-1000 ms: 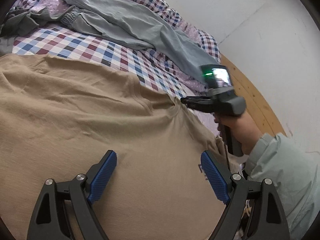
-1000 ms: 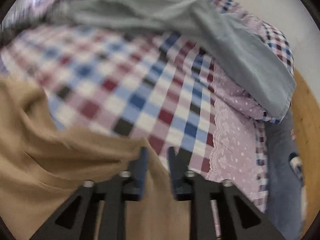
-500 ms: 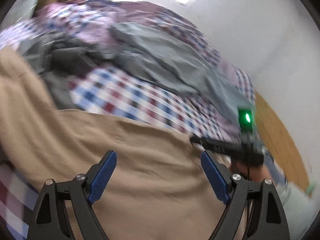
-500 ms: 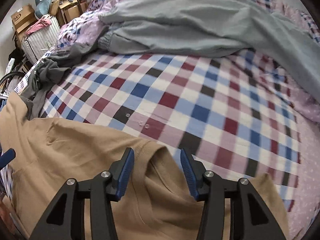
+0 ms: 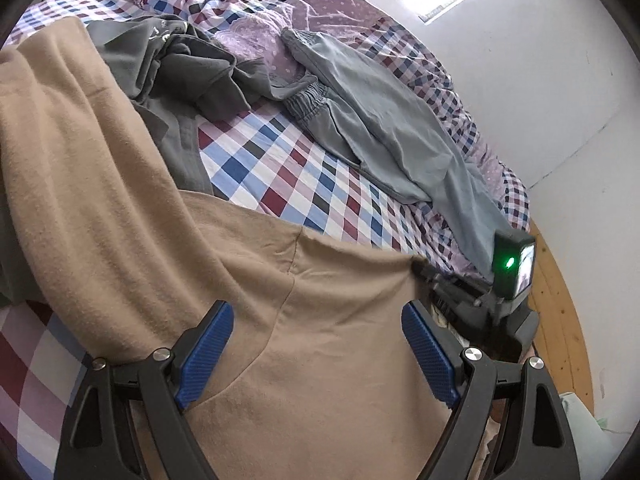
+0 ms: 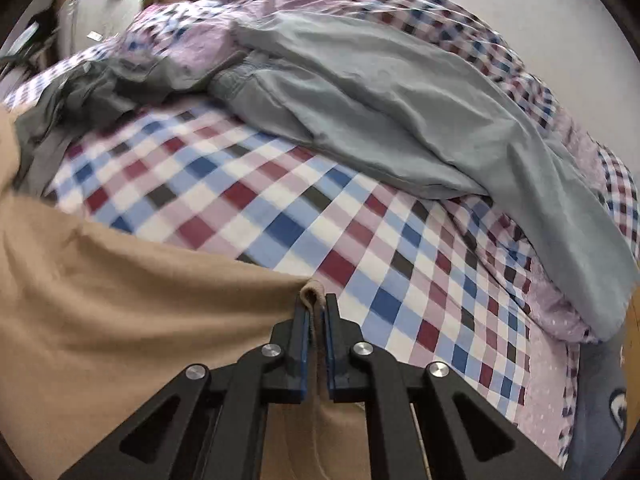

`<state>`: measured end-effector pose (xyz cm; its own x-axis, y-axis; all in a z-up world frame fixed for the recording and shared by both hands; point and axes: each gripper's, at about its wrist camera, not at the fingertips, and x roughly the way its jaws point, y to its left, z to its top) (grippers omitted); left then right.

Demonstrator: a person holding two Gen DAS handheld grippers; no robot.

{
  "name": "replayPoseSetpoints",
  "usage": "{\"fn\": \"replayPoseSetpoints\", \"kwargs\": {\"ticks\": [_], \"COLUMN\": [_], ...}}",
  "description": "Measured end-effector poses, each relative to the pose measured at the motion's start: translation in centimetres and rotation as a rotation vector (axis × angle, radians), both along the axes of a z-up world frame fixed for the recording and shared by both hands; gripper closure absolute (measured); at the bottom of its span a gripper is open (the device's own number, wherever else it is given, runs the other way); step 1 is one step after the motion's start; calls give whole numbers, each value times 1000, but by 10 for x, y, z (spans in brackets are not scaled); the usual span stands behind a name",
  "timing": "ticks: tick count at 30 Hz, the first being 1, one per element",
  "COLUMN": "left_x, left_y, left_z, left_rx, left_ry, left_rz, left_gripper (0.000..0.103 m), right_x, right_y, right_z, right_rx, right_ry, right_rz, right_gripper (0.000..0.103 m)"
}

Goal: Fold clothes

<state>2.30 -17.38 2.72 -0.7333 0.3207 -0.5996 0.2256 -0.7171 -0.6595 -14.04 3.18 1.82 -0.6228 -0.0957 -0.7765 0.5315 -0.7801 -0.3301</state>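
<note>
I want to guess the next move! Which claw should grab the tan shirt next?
Left claw: it hangs open over the tan shirt. The right claw is shut on the shirt's edge.

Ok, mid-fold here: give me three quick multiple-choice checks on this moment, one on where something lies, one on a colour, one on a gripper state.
1. Where do the light grey trousers lie?
A. On the checked bedspread, beyond the shirt
B. On the wooden floor
C. Between the left gripper's fingers

2. What colour is the shirt being folded?
A. Navy
B. Tan
C. White

3. How does the right gripper stand?
A. Wide open above the bed
B. Shut on nothing
C. Shut on the shirt's edge

Answers:
1 A, both views show the trousers spread across the bedspread, past the shirt.
2 B, the cloth in both views is tan.
3 C, a fold of tan cloth sits pinched between its blue pads, while the left gripper is open over the shirt.
</note>
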Motion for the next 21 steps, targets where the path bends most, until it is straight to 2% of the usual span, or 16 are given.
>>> {"fn": "replayPoseSetpoints", "kwargs": {"ticks": [5, 6, 8, 9, 10, 11, 13, 17, 21], "left_x": [-2, -2, -2, -1, -1, -1, -1, -1, 1], "left_y": [7, 8, 10, 11, 12, 13, 16, 27, 47], "left_z": [-3, -3, -3, -2, -1, -1, 1, 4, 8], "left_rx": [-1, 0, 1, -1, 1, 3, 5, 1, 7], "left_ry": [-10, -11, -11, -10, -7, -5, 3, 24, 50], "left_rz": [-32, -37, -45, -47, -51, -55, -66, -97, -154], "left_gripper": [14, 14, 14, 14, 14, 14, 14, 14, 14], "right_x": [-10, -10, -12, -13, -12, -11, -5, 23, 59], "right_y": [-23, -24, -17, -13, -6, 2, 28, 105, 181], "right_z": [-42, -41, -33, -28, -20, -12, 13, 67, 104], "right_rx": [106, 104, 77, 62, 36, 8, -71, -215, -237], "right_ry": [-64, -58, -66, -70, -68, -66, -57, -8, 47], "right_rz": [-7, -24, -66, -87, -100, -114, -161, -241, -351], "right_gripper": [94, 94, 83, 70, 63, 62, 52, 43, 36]}}
